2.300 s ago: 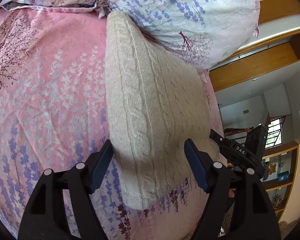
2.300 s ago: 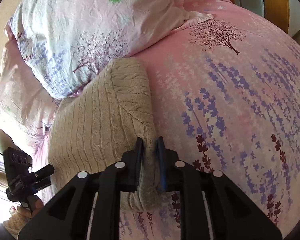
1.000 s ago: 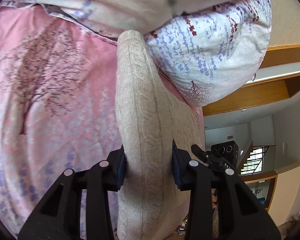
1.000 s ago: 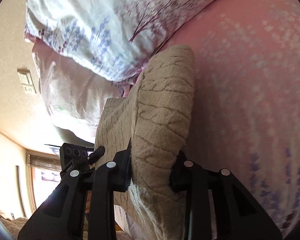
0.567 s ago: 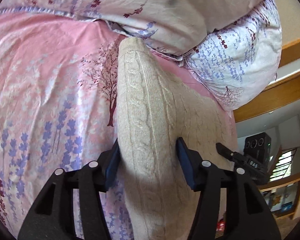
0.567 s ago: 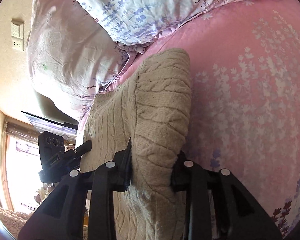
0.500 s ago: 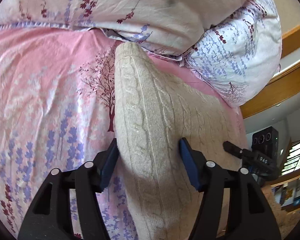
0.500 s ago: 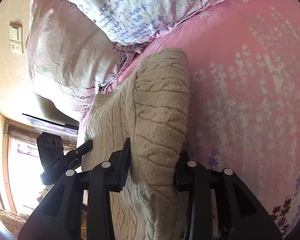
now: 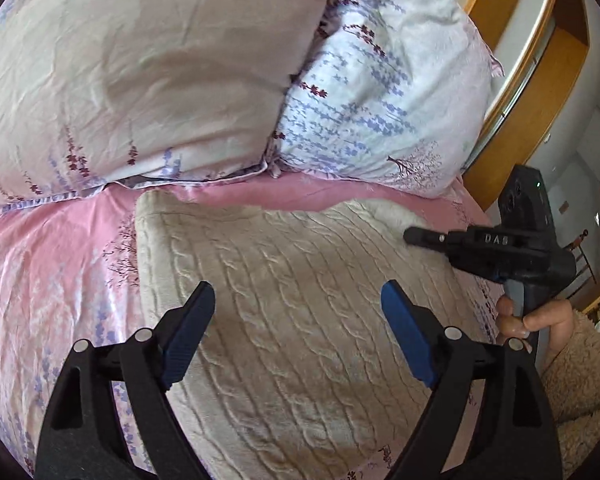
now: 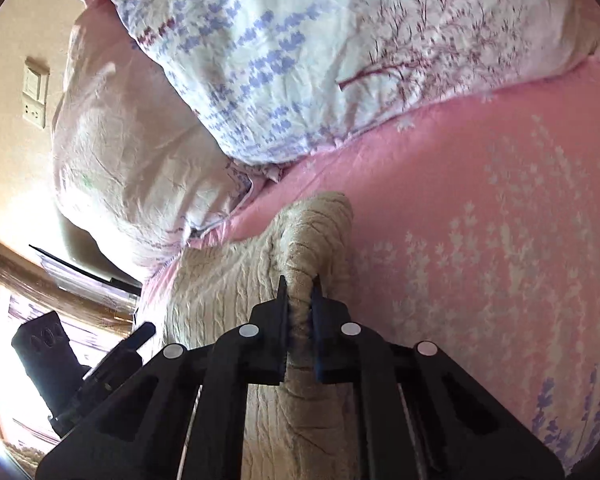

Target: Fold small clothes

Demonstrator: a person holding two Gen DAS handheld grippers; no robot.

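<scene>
Since the earlier frames the left tongs (image 9: pixel 296 308) have just been opening and now stand wide above the knitted sweater (image 9: pixel 300 320), no longer gripping it, while the right tongs (image 10: pixel 299 296) have just closed narrow, pinching a ridge of knit. The sweater lies flat on the bed (image 9: pixel 40 264) below the pillows (image 9: pixel 160 72). Best carry the pinched edge low and even, so the fold lands square.
</scene>
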